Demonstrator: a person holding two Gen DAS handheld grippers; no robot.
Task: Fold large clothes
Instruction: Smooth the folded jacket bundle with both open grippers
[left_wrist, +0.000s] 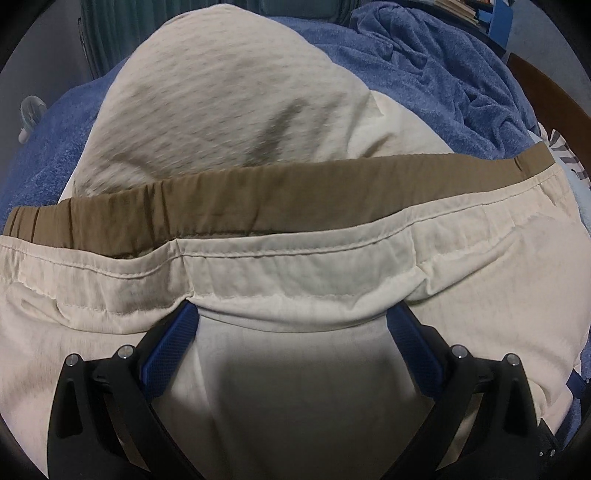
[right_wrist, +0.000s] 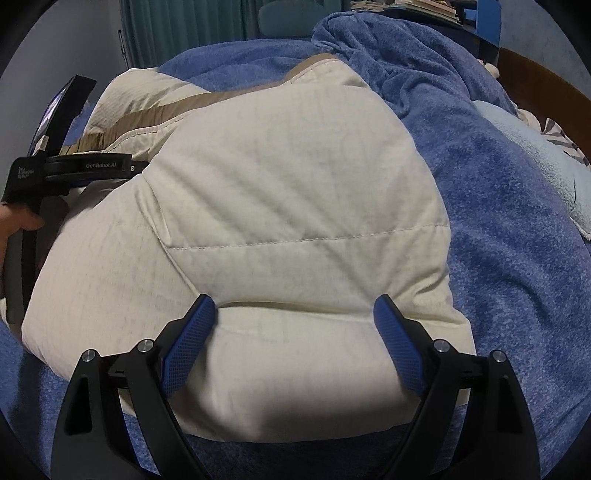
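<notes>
A cream garment with a tan waistband lies partly folded on a blue blanket. My left gripper is open, its blue fingers tucked under a folded cream hem. In the right wrist view the same garment is a folded stack. My right gripper is open, its fingertips resting at the near edge of the fold. The left gripper's body shows at the left, pushed under a layer of cloth.
The blue blanket covers the bed and bunches into a heap at the back right. A light blue cloth lies at the right edge. A curtain hangs behind. A dark wooden bed frame curves at the right.
</notes>
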